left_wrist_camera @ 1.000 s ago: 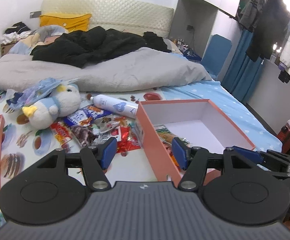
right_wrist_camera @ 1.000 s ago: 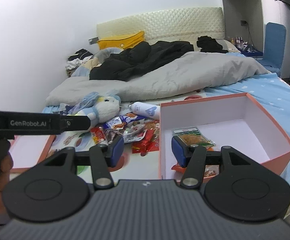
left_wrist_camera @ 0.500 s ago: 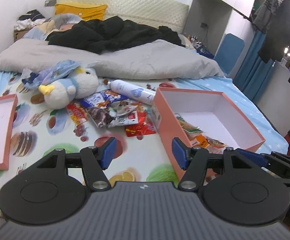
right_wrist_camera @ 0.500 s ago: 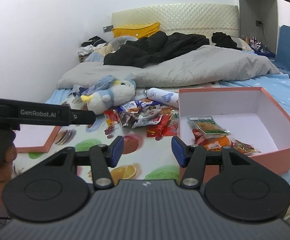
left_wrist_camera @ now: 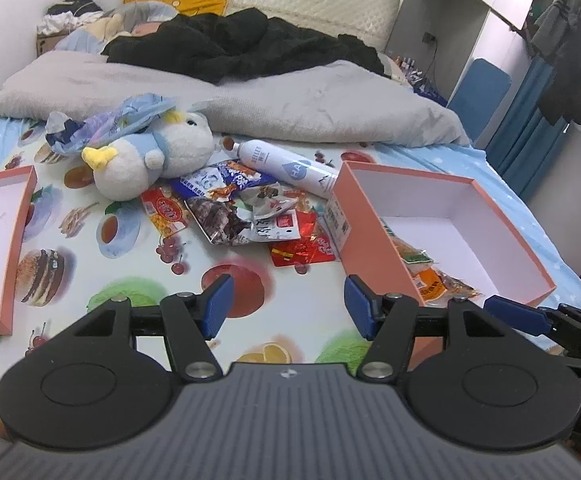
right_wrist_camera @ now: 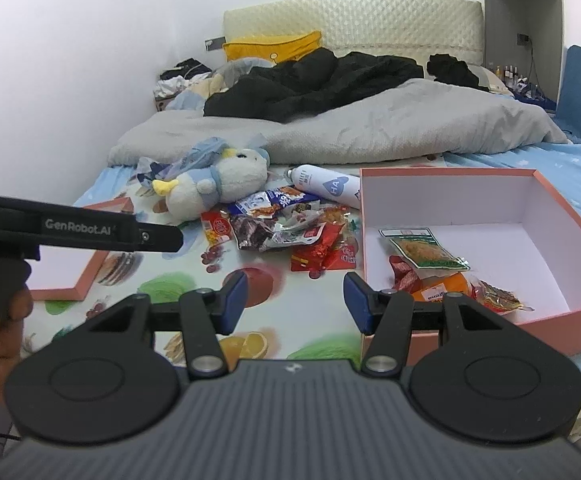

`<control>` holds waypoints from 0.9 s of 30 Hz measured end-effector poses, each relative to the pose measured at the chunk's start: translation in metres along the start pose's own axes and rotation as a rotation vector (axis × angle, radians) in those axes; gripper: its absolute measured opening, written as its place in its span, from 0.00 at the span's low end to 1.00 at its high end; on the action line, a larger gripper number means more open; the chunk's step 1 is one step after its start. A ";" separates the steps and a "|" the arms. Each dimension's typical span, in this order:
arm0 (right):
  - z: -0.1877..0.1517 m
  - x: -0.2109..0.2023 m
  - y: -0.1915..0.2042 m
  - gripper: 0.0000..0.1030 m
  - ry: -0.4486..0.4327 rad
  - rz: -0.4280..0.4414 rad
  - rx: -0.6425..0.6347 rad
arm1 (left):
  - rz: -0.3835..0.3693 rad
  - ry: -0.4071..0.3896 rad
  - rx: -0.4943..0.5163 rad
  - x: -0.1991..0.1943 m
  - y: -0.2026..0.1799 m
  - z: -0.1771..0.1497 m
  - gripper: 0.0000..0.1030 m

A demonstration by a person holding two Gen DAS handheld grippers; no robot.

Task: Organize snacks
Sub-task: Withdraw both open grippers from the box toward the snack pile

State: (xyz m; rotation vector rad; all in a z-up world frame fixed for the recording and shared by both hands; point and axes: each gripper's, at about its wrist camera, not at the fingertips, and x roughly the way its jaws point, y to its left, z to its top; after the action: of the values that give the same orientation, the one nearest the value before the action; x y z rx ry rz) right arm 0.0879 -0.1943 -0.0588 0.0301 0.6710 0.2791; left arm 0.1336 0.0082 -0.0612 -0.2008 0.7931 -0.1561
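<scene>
Both tongs, left and right, half-open, empty; snack pile ahead, apart.

Left claw stands over the printed bed sheet, jaws apart, nothing between them. Landmark: open pink box, white inside. Just left of the box lies a heap of snack packets, its red ones nearest the box wall. A white bottle lies on its side beyond the heap, its base near the box's far left corner. A plush toy rests farther left of the box. A few packets lie inside the box against its near left wall. The pink lid lies well apart, far left. A second claw's blue finger shows just before the box's near edge.
</scene>
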 end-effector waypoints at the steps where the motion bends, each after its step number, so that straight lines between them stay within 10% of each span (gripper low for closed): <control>1: 0.001 0.004 0.000 0.54 0.004 0.000 -0.002 | 0.002 0.006 -0.003 0.005 0.002 0.002 0.64; 27: 0.023 0.180 0.019 0.53 0.201 0.024 -0.169 | 0.011 0.120 -0.118 0.174 0.100 0.044 0.64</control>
State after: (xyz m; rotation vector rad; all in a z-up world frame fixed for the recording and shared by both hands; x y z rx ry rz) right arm 0.2319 -0.1266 -0.1481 -0.1538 0.8450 0.3644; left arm 0.2922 0.0728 -0.1743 -0.3005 0.9239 -0.1115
